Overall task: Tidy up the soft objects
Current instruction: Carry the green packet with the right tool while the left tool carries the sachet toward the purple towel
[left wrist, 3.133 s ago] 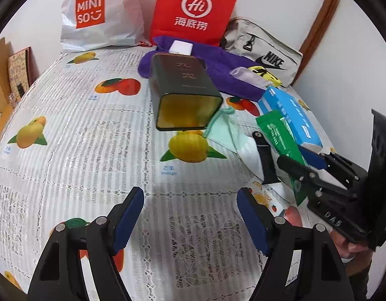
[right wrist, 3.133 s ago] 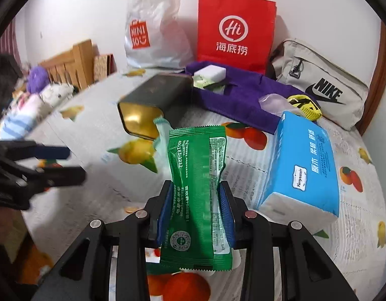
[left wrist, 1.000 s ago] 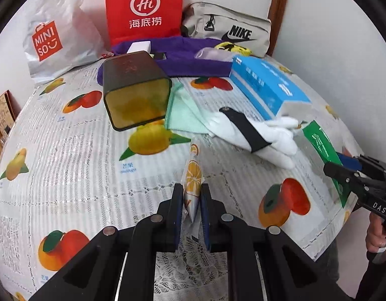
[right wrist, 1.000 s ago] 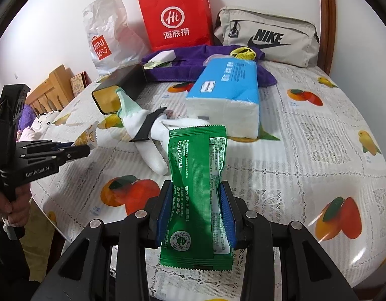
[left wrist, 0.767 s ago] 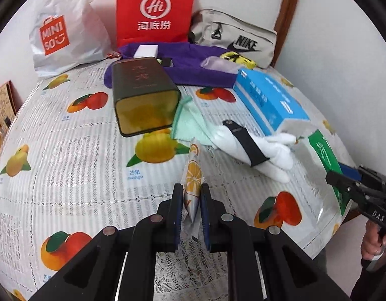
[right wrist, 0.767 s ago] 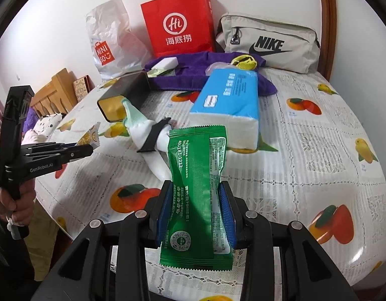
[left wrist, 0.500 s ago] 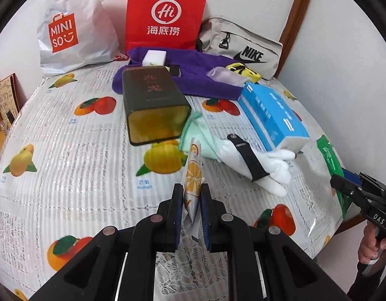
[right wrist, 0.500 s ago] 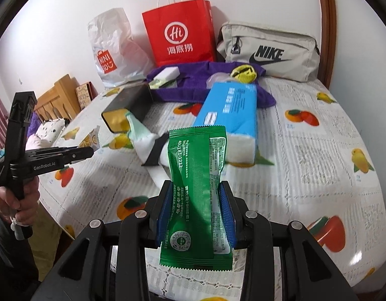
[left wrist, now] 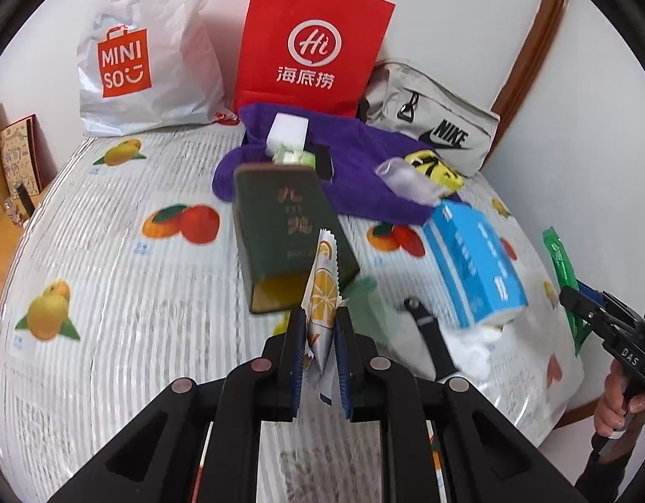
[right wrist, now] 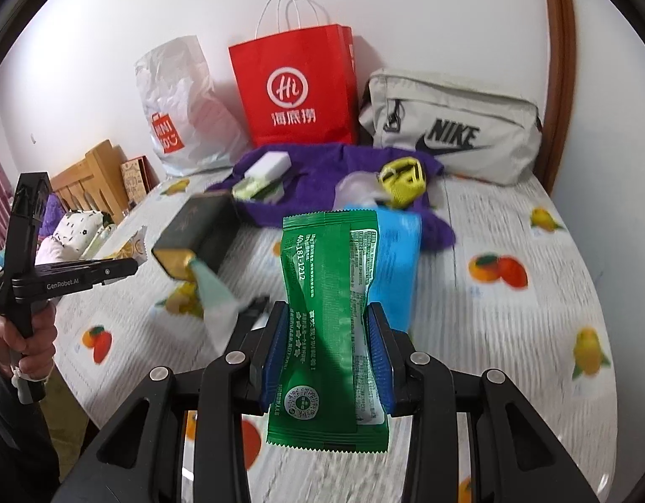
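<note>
My left gripper (left wrist: 319, 327) is shut on a small white sachet with an orange-slice print (left wrist: 321, 289), held above the table. My right gripper (right wrist: 327, 327) is shut on a green foil packet (right wrist: 329, 306), which stands upright between the blue pads. A dark green tin (left wrist: 287, 234) lies on its side ahead, its gold mouth toward me. Beside the tin lie a mint cloth (left wrist: 370, 306), a white sock with a black band (left wrist: 427, 335) and a blue tissue pack (left wrist: 469, 264). The right gripper with its green packet (left wrist: 563, 276) shows at the left wrist view's right edge.
A purple towel (left wrist: 356, 167) with a white block (left wrist: 287, 132) and a yellow pouch (left wrist: 435, 167) lies at the back. Behind stand a red paper bag (left wrist: 310, 46), a white Miniso bag (left wrist: 142, 54) and a grey Nike bag (left wrist: 431, 121) against the wall. The fruit-print tablecloth (left wrist: 113, 251) drops off at the near right edge.
Both grippers have risen and drawn back from the table, each keeping its packet. The tin and the bags now sit lower and nearer the middle of both views.
</note>
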Available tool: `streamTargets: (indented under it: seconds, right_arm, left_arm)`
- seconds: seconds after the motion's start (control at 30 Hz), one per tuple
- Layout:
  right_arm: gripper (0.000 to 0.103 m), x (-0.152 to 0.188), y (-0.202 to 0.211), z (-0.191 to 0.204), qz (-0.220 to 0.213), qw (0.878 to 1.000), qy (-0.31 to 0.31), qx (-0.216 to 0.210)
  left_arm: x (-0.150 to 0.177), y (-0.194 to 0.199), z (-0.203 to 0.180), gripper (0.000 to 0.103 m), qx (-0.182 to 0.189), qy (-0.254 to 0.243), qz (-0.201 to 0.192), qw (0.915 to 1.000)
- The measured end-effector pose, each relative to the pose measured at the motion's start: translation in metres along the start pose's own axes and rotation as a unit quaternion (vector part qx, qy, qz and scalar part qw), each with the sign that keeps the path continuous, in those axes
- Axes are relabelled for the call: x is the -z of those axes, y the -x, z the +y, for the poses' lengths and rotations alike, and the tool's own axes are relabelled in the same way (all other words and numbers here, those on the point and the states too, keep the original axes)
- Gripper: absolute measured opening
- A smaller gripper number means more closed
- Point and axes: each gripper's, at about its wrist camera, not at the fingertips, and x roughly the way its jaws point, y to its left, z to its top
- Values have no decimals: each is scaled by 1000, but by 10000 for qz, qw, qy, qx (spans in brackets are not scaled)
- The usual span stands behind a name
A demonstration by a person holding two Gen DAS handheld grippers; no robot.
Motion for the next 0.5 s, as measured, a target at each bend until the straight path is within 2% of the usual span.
streamTargets:
  seconds: [0.5]
  right_arm:
    - [37,-95,-57,-21,-68,9999,90,128]
  left_arm:
    - [-69,-26,10,14,155,231,26,9996]
